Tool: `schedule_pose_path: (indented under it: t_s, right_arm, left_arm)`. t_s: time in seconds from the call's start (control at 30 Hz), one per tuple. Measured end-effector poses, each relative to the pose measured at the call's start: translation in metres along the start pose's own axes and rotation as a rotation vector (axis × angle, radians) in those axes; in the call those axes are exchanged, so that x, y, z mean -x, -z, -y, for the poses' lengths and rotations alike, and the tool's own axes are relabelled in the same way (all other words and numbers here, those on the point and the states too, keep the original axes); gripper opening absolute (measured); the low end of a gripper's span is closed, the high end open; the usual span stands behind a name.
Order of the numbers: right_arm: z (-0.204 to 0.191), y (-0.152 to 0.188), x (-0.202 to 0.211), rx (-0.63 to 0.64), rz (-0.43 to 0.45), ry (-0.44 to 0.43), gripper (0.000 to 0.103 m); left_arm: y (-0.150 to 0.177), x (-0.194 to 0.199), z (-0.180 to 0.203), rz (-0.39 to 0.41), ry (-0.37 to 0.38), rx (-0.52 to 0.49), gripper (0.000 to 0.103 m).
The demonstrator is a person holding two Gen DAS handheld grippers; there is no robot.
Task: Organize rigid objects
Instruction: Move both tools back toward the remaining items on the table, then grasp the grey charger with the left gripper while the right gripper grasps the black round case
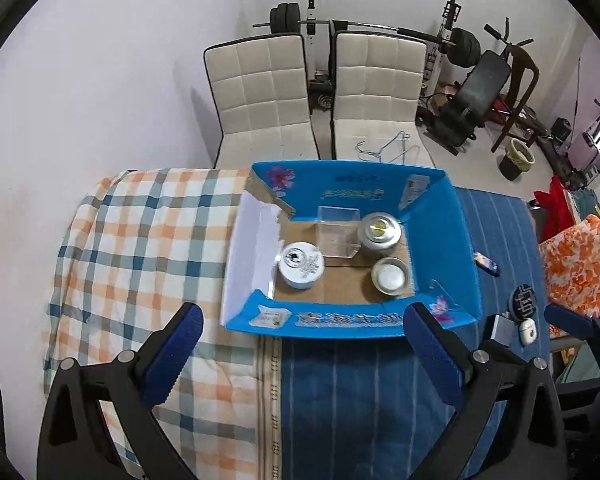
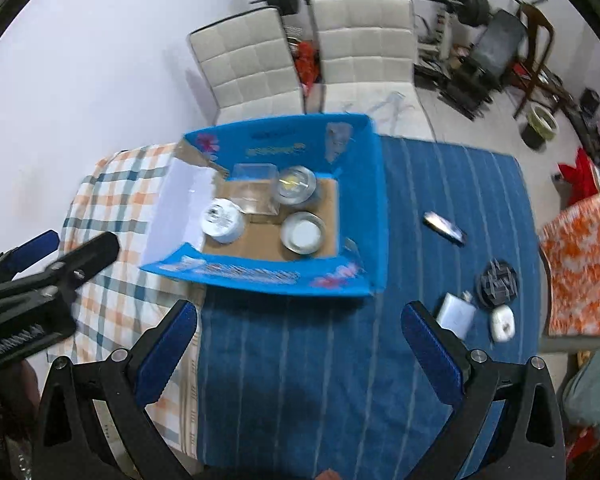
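since both tools stand wide open with nothing between their fingers, the step in hand looks like fetching the next loose item from the blue cloth and carrying it to the box (image 2: 260, 280). the right tool (image 2: 300, 344) sits low centre in its own view, nearest the cluster at lower right: a flat pale flask (image 2: 456, 314), a white earbud case (image 2: 502, 322) and a dark round disc (image 2: 496, 278), all just beside one another. my judgement: take the flask across its narrow sides, coming down square so the neighbours are not nudged, and keep the fingers spread until they pass its edges. a small dark oblong thing (image 2: 444, 228) lies apart, right of the box; blur hides what it is.

the left tool (image 1: 304, 340) hovers low centre in its view, just short of the box's near wall.

the box is blue printed card, torn at its upper-left flap, open on top. inside stand a white tin (image 1: 301, 265), a clear cube (image 1: 338, 232), and two silvery tins (image 1: 380, 232) (image 1: 390, 274), leaving free floor near the front.
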State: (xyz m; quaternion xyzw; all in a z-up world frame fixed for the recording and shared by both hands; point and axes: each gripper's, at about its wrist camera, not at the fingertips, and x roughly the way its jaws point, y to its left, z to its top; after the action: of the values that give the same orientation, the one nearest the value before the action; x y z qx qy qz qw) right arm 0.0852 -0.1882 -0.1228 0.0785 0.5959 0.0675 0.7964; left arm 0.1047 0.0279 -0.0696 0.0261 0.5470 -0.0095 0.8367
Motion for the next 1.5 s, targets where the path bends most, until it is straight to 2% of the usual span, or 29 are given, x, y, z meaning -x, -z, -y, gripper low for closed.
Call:
schedule_pose_path:
  t_s: [0.1, 0.2, 0.37, 0.57, 0.6, 0.67, 0.73, 0.77, 0.8, 0.87, 1.03, 1.23, 1.27, 1.33, 1.43, 1.5]
  right_arm:
    - [0.051, 0.020, -0.002, -0.089, -0.025, 0.041, 0.103]
    - [0.110, 0.037, -0.008, -0.201, -0.058, 0.083, 0.103]
    - [0.212, 0.063, -0.015, -0.387, -0.097, 0.109, 0.103]
    - [0.295, 0.072, -0.035, -0.484, -0.093, 0.158, 0.103]
    - [0.311, 0.074, -0.043, -0.494, -0.096, 0.171, 0.102]
    - [0.337, 0.072, -0.060, -0.504, -0.112, 0.161, 0.087]
    - [0.354, 0.068, -0.077, -0.517, -0.137, 0.154, 0.086]
    - [0.364, 0.065, -0.087, -0.525, -0.138, 0.145, 0.086]
    - [0.369, 0.062, -0.094, -0.526, -0.141, 0.151, 0.086]
    - [0.379, 0.058, -0.111, -0.527, -0.151, 0.150, 0.086]
    - [0.391, 0.045, -0.144, -0.546, -0.181, 0.062, 0.086]
    - [0.363, 0.022, -0.173, -0.478, -0.213, -0.005, 0.086]
    - [0.357, 0.019, -0.180, -0.463, -0.223, -0.007, 0.086]
    - [0.350, 0.015, -0.190, -0.449, -0.241, -0.008, 0.086]
    - [0.343, 0.012, -0.211, -0.431, -0.287, 0.008, 0.086]
    - [0.338, 0.009, -0.213, -0.406, -0.282, 0.049, 0.083]
  left_arm:
    - [0.007, 0.001, 0.025, 0.006, 0.035, -0.008, 0.103]
    - [0.015, -0.007, 0.065, -0.011, 0.071, -0.061, 0.103]
    - [0.028, -0.035, 0.161, -0.078, 0.173, -0.202, 0.103]
    - [0.034, -0.075, 0.275, -0.133, 0.228, -0.332, 0.103]
    - [0.036, -0.083, 0.289, -0.151, 0.232, -0.344, 0.103]
    - [0.037, -0.103, 0.314, -0.185, 0.234, -0.357, 0.103]
    - [0.041, -0.126, 0.332, -0.208, 0.228, -0.361, 0.103]
    - [0.043, -0.138, 0.340, -0.224, 0.220, -0.362, 0.098]
    - [0.045, -0.150, 0.346, -0.244, 0.216, -0.361, 0.083]
    - [0.050, -0.176, 0.354, -0.305, 0.222, -0.353, 0.066]
    - [0.061, -0.219, 0.361, -0.402, 0.224, -0.308, 0.066]
    - [0.077, -0.254, 0.372, -0.486, 0.189, -0.321, 0.067]
    - [0.077, -0.252, 0.371, -0.468, 0.193, -0.313, 0.066]
    - [0.076, -0.249, 0.369, -0.451, 0.190, -0.295, 0.057]
    - [0.074, -0.246, 0.358, -0.432, 0.153, -0.254, 0.057]
    - [0.074, -0.246, 0.352, -0.437, 0.147, -0.228, 0.058]
